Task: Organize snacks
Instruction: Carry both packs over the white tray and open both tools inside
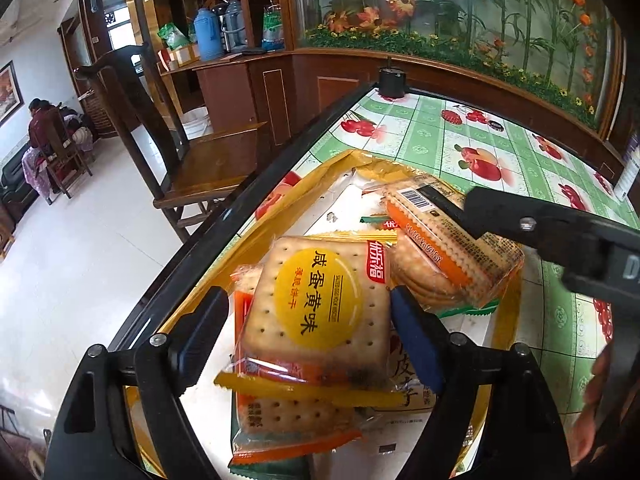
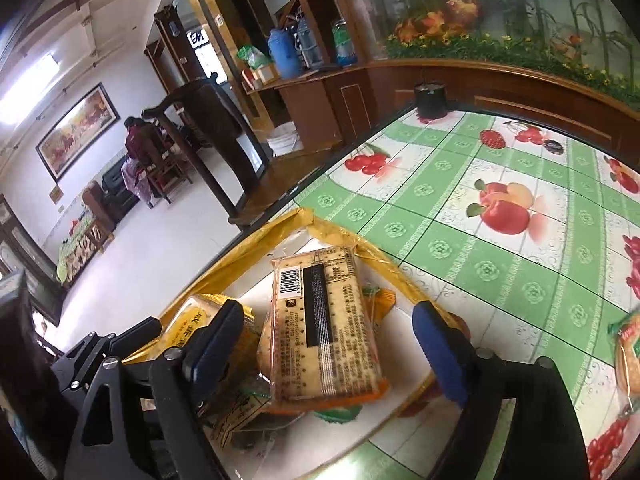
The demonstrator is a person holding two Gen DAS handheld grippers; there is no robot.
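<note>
A shallow yellow-rimmed box (image 1: 256,236) on the table holds several cracker packets. My left gripper (image 1: 310,322) is open around a salted-egg-yolk cracker packet (image 1: 316,300) on top of the pile; its blue pads stand beside the packet's sides. My right gripper (image 2: 328,332) is open over a packet lying barcode side up (image 2: 320,328), which also shows in the left wrist view (image 1: 448,240). The right gripper's black finger (image 1: 520,224) reaches in from the right there. More packets (image 1: 288,420) lie underneath.
The table has a green fruit-print cloth (image 2: 480,216) and a black edge (image 1: 248,188). Another cracker packet (image 2: 630,356) lies on the cloth at right. A black cup (image 2: 430,100) stands at the far corner. A wooden chair (image 1: 192,160) stands left of the table.
</note>
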